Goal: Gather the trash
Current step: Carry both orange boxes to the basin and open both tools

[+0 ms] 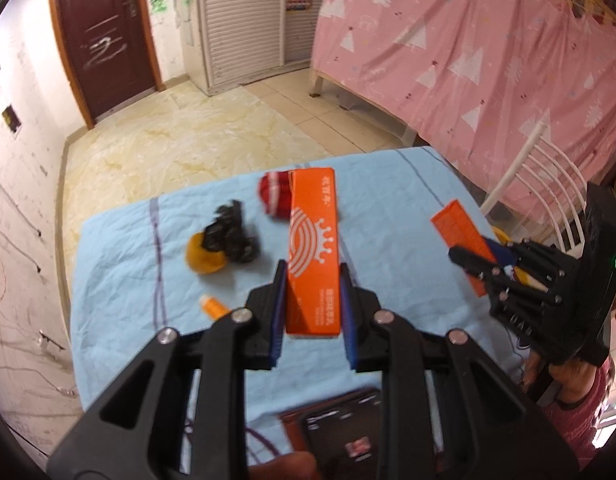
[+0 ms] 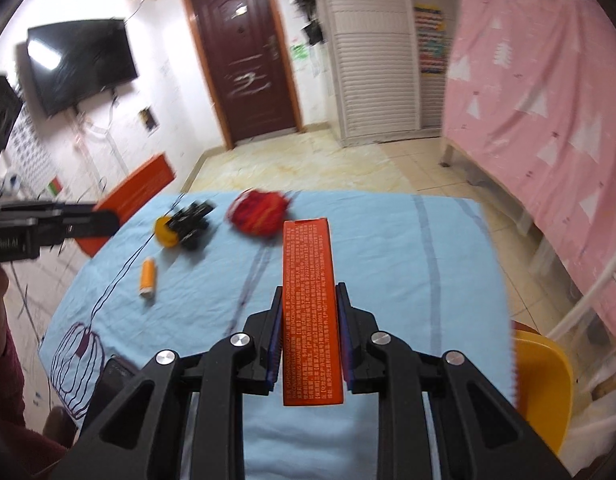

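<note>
My left gripper (image 1: 313, 270) is shut on a long orange carton with a white crown logo (image 1: 314, 240), held above the blue-clothed table (image 1: 388, 200). My right gripper (image 2: 310, 290) is shut on a second orange carton covered in small print (image 2: 310, 312). Each view shows the other gripper: the right gripper (image 1: 456, 254) with its carton (image 1: 460, 228) at the table's right edge, the left gripper (image 2: 108, 220) with its carton (image 2: 138, 186) at the left. On the cloth lie a red crumpled wrapper (image 2: 260, 210), a black crumpled bag (image 1: 232, 232) over a yellow piece (image 1: 200, 260), and a small orange tube (image 2: 148, 276).
A dark phone (image 1: 340, 428) lies at the table's near edge. A white chair (image 1: 548, 184) and a yellow seat (image 2: 544, 380) stand at the right side, with a pink-curtained bed (image 2: 548, 120) behind. Tiled floor lies beyond the table toward a brown door (image 2: 244, 60).
</note>
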Demonstrator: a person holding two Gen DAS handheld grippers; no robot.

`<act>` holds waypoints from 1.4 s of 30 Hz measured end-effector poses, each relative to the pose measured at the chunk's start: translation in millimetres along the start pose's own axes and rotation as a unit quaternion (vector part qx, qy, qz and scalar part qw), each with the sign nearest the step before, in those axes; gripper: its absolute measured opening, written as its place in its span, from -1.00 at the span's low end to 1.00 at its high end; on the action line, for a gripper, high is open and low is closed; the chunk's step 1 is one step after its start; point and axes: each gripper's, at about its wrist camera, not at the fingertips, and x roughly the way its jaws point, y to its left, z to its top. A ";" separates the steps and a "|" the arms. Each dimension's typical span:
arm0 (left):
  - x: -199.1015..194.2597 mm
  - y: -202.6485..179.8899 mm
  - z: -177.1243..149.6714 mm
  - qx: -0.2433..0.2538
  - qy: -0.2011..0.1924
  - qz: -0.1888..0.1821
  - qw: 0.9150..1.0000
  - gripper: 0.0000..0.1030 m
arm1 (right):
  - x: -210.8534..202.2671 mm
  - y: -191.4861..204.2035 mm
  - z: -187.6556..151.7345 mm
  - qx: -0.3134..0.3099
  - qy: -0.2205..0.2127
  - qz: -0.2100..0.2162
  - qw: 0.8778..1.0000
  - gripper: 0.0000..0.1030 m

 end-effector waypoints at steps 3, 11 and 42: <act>4.4 -22.8 5.1 0.020 0.004 -0.003 1.000 -0.57 | -19.5 -31.9 -3.7 0.027 -0.019 -0.018 0.999 -0.67; 15.1 -87.8 18.9 0.075 0.015 -0.017 0.997 -0.57 | -54.4 -103.9 -26.8 0.089 -0.039 -0.054 0.994 -0.67; 91.5 -312.3 14.9 0.217 0.094 -0.064 0.970 -0.57 | -65.8 -249.6 -117.6 0.242 -0.024 -0.086 0.966 -0.56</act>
